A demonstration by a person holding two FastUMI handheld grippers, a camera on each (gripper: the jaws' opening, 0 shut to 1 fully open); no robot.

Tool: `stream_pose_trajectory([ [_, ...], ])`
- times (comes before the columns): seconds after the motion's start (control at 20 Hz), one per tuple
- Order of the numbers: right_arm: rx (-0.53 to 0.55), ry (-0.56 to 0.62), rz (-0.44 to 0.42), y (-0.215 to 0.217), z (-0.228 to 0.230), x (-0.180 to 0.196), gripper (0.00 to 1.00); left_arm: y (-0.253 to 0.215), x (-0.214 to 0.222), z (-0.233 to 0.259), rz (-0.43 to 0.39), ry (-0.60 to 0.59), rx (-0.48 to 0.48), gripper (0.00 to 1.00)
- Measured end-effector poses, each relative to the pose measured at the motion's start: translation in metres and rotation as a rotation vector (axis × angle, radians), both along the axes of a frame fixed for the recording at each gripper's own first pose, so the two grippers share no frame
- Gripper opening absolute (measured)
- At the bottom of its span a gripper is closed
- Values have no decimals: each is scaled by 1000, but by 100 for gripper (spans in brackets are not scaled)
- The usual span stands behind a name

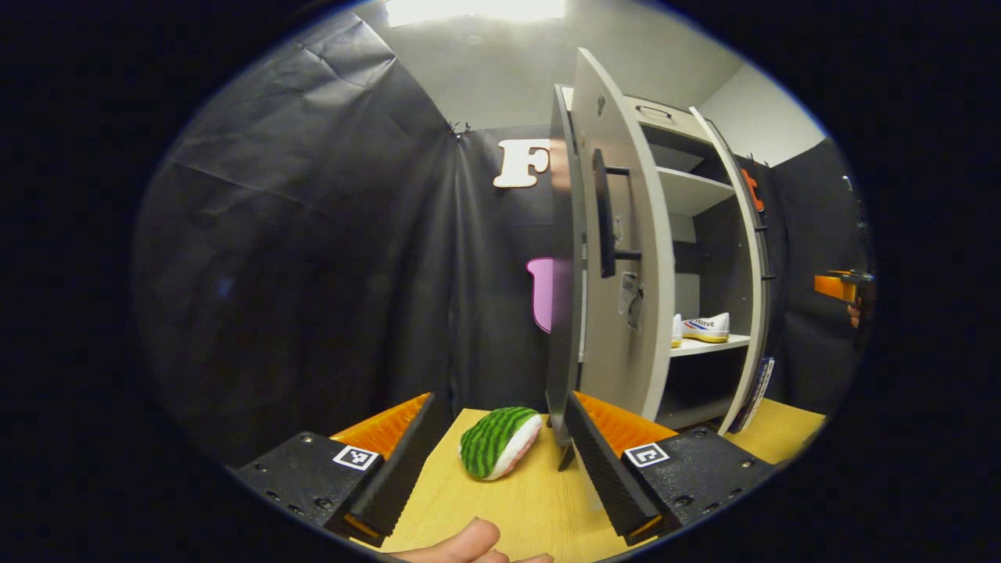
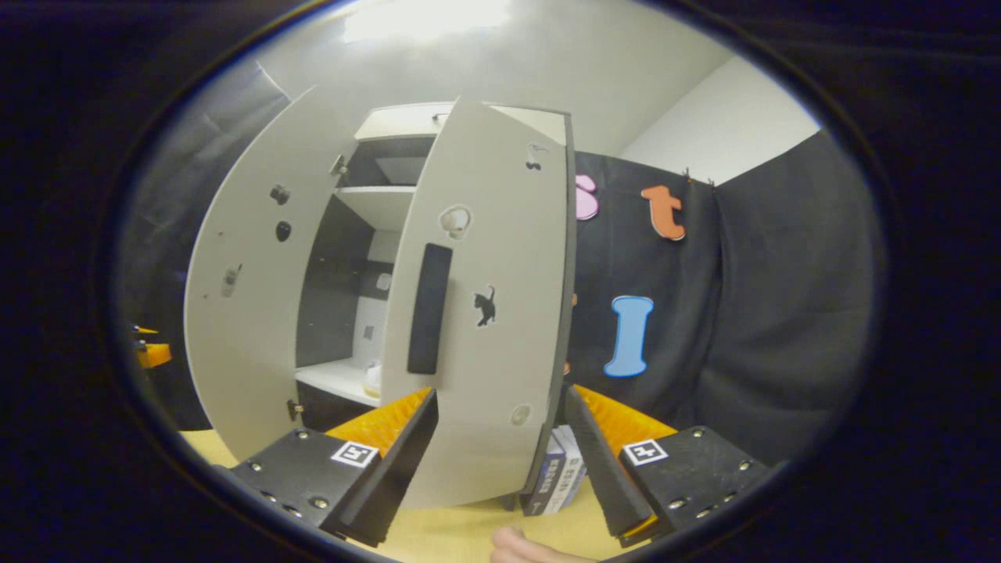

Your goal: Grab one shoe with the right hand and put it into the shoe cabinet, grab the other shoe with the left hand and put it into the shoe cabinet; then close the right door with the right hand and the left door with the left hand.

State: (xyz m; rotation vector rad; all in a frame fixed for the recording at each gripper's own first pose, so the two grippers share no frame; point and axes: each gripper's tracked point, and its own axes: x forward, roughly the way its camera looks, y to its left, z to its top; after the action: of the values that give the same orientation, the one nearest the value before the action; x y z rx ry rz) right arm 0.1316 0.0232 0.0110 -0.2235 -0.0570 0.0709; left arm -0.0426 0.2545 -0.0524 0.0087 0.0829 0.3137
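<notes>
Both doors ajar — right door (image 2: pixel 485 313) between right gripper (image 2: pixel 500 422) fingers.

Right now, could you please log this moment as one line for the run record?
shoes: on cabinet shelf | left door: open | right door: open | left gripper: open | right gripper: open, at right door's edge

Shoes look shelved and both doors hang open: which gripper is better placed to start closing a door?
The right gripper. Its open fingers already straddle the lower edge of the right door, matching the task's order. The left gripper is open with the left door edge at one finger and a watermelon toy between them.
</notes>
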Motion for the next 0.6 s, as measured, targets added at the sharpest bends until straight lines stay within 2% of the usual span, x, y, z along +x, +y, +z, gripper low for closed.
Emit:
stream_pose_trajectory([
  [0.2, -3, 15, -39, -5, -17, -23, 98, 32, 20, 32, 21, -35, -80, 96],
  [0.4, 39, 6, -31, -1, -27, -53, 98, 68, 41, 67, 59, -67, -37, 96],
  [0.5, 38, -1, -54, -8, -29, -64, 98, 76, 51, 75, 55, -36, -24, 92],
  [0.6, 33, 6, -79, -14, -33, -73, 98, 82, 60, 85, 42, -19, -21, 93],
])
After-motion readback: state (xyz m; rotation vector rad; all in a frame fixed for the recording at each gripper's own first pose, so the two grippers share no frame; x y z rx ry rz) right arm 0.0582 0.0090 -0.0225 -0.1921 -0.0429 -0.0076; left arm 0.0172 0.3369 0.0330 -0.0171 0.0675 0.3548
